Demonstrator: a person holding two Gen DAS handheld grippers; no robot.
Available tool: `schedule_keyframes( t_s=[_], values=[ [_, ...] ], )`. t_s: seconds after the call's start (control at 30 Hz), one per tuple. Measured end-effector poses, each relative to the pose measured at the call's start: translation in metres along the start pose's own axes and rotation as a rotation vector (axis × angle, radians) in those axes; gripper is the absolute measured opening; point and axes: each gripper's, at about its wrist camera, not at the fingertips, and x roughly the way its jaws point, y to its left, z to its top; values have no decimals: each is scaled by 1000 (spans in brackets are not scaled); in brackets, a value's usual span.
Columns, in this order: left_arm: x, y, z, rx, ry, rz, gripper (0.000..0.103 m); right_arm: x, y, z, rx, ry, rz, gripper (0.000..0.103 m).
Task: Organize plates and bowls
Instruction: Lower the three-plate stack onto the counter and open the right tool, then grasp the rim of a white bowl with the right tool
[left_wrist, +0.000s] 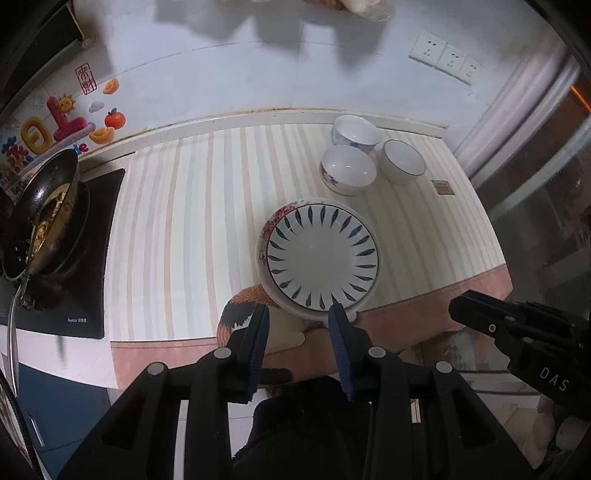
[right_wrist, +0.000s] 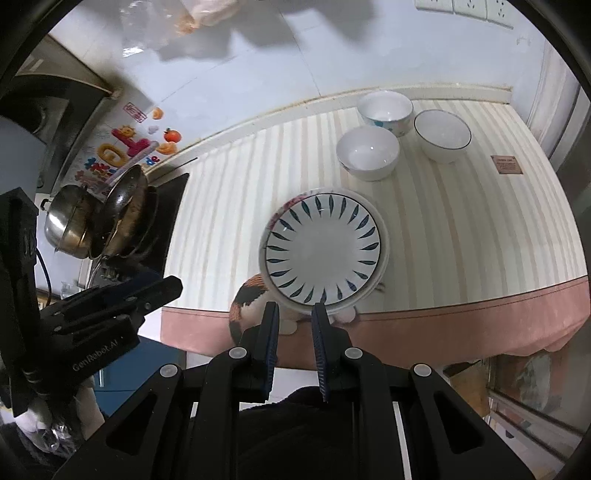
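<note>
A white plate (left_wrist: 322, 254) with dark blue leaf marks fanned around its rim lies on top of a larger dish (left_wrist: 266, 230) with pink flowers on its edge, and there may be a third plate under them, though the stack hides it. The stack sits near the front edge of the striped cloth (left_wrist: 177, 229), partly over a knitted orange and black thing (left_wrist: 238, 314). Behind it three white bowls (left_wrist: 348, 169) stand close together, upright, one with a thin dark rim, one with blue marks, one with a pink pattern. The left gripper (left_wrist: 300, 314) hangs above the front edge, jaws narrow and holding nothing. The right gripper (right_wrist: 294, 312) does likewise, jaws nearly together, empty. A wok (left_wrist: 40, 214) sits on the stove at left
</note>
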Motion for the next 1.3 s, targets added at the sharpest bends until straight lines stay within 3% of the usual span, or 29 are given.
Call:
schedule_keyframes(
  t_s=[0.33,0.37,0.43,0.6,0.83,1.03,1.1,1.17,1.2,1.3],
  values=[
    [-6,-8,5,-3,-27,-17,33,-20,4,-11,4,-12,10,21],
    [-1,-10,12,-11,-27,-24,36,-19,-1,-8,10,-8,13,24],
    [12,-12,28,-33,-33,-30,36,-15,-13,3,23,-2,16,42],
    [70,-18,89,-94,-15,-31,36,11,-65,54,60,4,3,46],
    [200,-21,185,-197,116,-25,36,99,-158,158,113,53,-15,46],
    [291,-24,221,-207,229,-47,36,210,-211,229,135,170,27,45],
    [309,-25,224,-202,245,-57,32,236,-219,240,134,201,40,43],
    [315,-27,225,-198,237,-55,23,257,-222,246,125,229,61,31],
    [314,-28,225,-189,229,-39,23,266,-222,249,117,243,63,22],
    [306,-37,221,-168,221,-19,23,273,-219,249,80,238,33,18]
  ],
)
